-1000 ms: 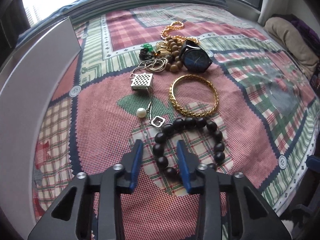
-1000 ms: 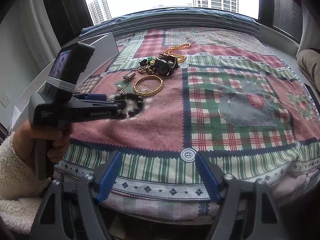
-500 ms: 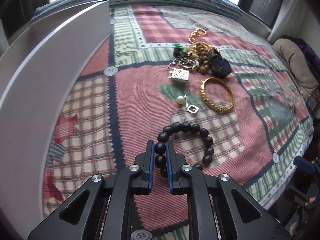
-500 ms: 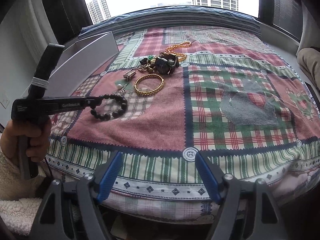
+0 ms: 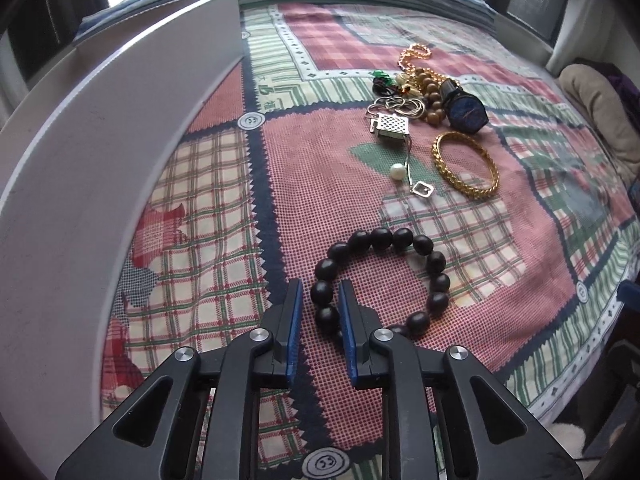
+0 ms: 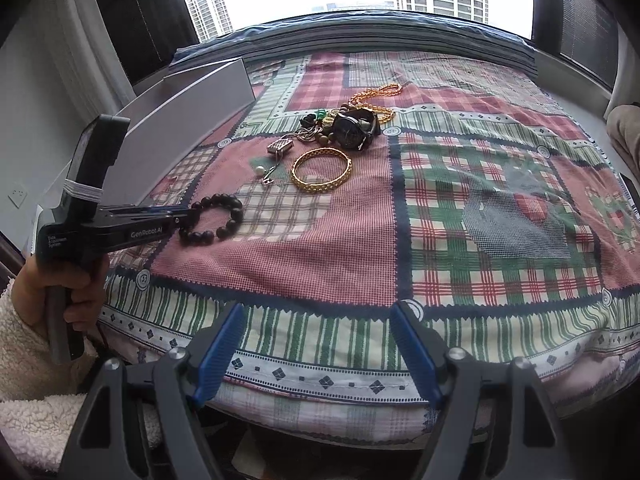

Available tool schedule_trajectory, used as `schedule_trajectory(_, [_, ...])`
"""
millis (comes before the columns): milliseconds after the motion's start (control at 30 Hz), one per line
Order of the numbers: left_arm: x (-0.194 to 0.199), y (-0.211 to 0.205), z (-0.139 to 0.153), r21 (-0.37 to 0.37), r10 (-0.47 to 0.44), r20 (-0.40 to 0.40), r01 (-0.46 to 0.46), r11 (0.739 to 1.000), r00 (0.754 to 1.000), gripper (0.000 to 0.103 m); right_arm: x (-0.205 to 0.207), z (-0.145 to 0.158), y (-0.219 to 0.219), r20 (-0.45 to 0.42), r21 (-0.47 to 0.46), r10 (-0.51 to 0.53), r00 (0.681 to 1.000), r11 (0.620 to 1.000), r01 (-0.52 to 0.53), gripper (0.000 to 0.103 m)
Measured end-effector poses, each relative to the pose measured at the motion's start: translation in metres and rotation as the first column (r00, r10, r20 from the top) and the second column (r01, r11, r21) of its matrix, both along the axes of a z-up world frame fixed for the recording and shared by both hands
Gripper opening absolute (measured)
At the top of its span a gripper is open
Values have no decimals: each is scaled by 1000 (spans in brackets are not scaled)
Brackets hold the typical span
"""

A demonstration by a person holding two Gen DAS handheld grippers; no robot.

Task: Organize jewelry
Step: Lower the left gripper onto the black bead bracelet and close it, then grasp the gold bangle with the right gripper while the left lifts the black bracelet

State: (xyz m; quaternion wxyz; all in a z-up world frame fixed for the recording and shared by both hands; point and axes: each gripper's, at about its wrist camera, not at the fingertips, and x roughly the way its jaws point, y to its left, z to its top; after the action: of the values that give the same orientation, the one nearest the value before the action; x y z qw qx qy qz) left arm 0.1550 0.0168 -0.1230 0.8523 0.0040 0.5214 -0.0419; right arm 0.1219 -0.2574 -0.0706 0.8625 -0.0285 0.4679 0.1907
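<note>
A black bead bracelet [image 5: 384,276] lies on the patterned bedspread; it also shows in the right wrist view [image 6: 212,220]. My left gripper [image 5: 320,294] has its pads on either side of the bracelet's left beads, with a small gap on each side. It shows from the side in the right wrist view [image 6: 186,216]. Farther back lie a gold bangle [image 5: 466,170], a pearl [image 5: 396,171], a silver square pendant [image 5: 392,127], a dark watch [image 5: 466,108], wooden beads and a gold chain [image 5: 414,54]. My right gripper [image 6: 320,344] is wide open and empty at the bed's front edge.
An open grey box [image 5: 100,152] stands along the left side of the bed; it also shows in the right wrist view [image 6: 188,108]. A beige cushion [image 5: 600,104] lies at the far right. The bedspread [image 6: 460,220] stretches to the right of the jewelry.
My left gripper closed on the bracelet's left beads and drew it toward the near left. Its jaws now stand slightly wider than half a second ago. The right gripper has not moved.
</note>
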Motion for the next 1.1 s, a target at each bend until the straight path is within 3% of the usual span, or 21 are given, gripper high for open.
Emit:
schedule_trajectory(333, [-1, -5, -1, 37, 0, 9, -1, 999, 1000, 20, 35, 14, 6, -7, 22, 11, 1000, 1000, -11, 77])
schedule_trajectory(667, [0, -6, -2, 41, -9, 14, 8, 999, 1000, 20, 45, 14, 15, -21, 12, 16, 1000, 1000, -15, 77])
schedule_trajectory(800, [-1, -5, -1, 29, -8, 16, 8, 1000, 1000, 14, 47, 10, 17, -34, 8, 17, 999, 1000, -17, 77])
schedule_trajectory(933, [-2, 5, 0, -60, 18, 8, -17, 998, 1000, 10, 53, 9, 19, -33, 2, 24, 999, 1000, -24, 77])
schedule_trajectory(1033, [-5, 21, 3, -173, 59, -2, -58, 983, 998, 9, 63, 11, 20, -13, -16, 36, 999, 999, -36, 77])
schedule_trajectory(1100, [-8, 29, 7, -205, 80, 3, -78, 976, 997, 9, 72, 10, 23, -2, -28, 57, 998, 998, -57, 77])
